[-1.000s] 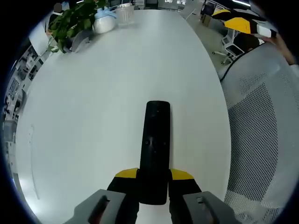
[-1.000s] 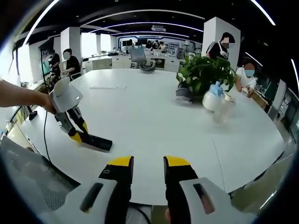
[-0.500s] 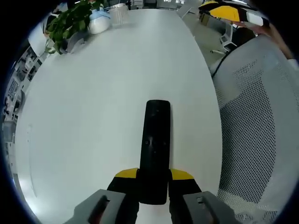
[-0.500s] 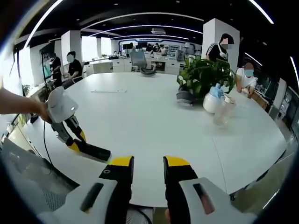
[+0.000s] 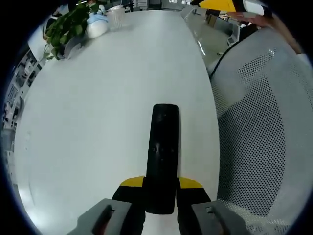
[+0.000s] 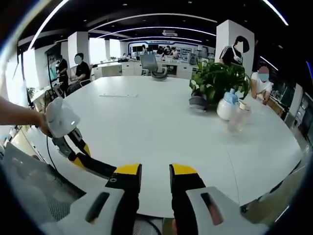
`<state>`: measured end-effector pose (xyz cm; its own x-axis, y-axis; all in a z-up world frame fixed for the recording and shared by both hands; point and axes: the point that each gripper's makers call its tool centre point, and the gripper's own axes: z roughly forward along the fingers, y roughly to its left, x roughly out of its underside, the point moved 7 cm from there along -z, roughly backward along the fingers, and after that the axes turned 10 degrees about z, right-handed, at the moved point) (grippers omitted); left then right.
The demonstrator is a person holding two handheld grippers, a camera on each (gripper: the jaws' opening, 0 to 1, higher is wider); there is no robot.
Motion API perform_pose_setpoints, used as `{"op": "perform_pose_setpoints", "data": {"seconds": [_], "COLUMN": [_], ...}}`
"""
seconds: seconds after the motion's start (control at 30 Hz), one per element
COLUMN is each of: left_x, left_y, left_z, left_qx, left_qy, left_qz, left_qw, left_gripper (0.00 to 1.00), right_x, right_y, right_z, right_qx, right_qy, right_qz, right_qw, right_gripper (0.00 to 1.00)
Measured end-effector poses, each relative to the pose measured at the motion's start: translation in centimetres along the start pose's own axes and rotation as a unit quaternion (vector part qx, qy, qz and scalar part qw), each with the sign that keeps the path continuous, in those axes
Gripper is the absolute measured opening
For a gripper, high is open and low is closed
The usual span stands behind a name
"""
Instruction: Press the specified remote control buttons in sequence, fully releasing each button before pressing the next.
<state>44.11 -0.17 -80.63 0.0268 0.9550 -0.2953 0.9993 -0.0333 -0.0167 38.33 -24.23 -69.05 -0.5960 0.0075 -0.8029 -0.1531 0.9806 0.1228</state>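
Note:
A long black remote (image 5: 161, 152) points away from me, its near end clamped between the yellow-tipped jaws of my left gripper (image 5: 161, 184), which is shut on it. It hangs low over the white table (image 5: 98, 112) near the table's edge. In the right gripper view the same remote (image 6: 99, 166) shows at the lower left, held by the left gripper (image 6: 78, 155) in a person's hand. My right gripper (image 6: 155, 171) is just to the right of it, over the table's near edge. Its jaws stand a little apart with nothing between them.
A potted plant (image 6: 217, 81), a white bottle (image 6: 226, 107) and a clear cup (image 6: 238, 119) stand at the table's far right. A sheet of paper (image 6: 119, 95) lies farther back. A white mesh chair (image 5: 264, 142) stands by the table edge. Several people sit around the room.
The left gripper, still holding the remote, has drifted toward the right gripper's jaws and the table edge. The mesh chair takes up more of the left gripper view. Both grippers' jaws are unchanged.

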Motion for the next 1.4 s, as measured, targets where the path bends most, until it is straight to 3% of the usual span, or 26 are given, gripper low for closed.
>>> {"op": "perform_pose_setpoints", "data": {"seconds": [0.4,0.53,0.77,0.93,1.0,1.2,1.4], "left_x": [0.1,0.2,0.4,0.7,0.9,0.7,0.8], "left_y": [-0.8,-1.1,-1.2,-1.4,-1.5,-1.5,-1.7], "left_z": [0.3,0.4,0.4,0.3,0.3,0.4,0.3], "left_qx": [-0.011,-0.022,-0.030,-0.037,-0.039,-0.044,-0.053], "left_qy": [0.001,0.008,-0.003,-0.021,-0.029,-0.032,-0.035], "left_qz": [0.000,0.044,0.032,0.028,0.028,0.028,0.020], "left_qw": [0.9999,0.9988,0.9990,0.9987,0.9984,0.9981,0.9978], "left_gripper": [0.23,0.23,0.24,0.24,0.24,0.24,0.24], "right_x": [0.1,-0.1,-2.8,-5.0,-5.2,-3.8,-2.5], "right_y": [0.9,1.6,4.8,7.0,7.6,8.8,9.9], "right_z": [0.1,0.2,0.4,2.2,3.3,6.4,8.6], "right_qx": [-0.032,-0.051,-0.140,-0.168,-0.173,-0.197,-0.204], "right_qy": [0.010,0.018,0.002,0.007,0.014,0.070,0.103], "right_qz": [-0.011,-0.021,-0.058,-0.088,-0.103,-0.101,-0.117], "right_qw": [0.9994,0.9983,0.9884,0.9818,0.9794,0.9726,0.9665], "right_gripper": [0.22,0.24,0.21,0.02,0.01,0.00,0.00]}}
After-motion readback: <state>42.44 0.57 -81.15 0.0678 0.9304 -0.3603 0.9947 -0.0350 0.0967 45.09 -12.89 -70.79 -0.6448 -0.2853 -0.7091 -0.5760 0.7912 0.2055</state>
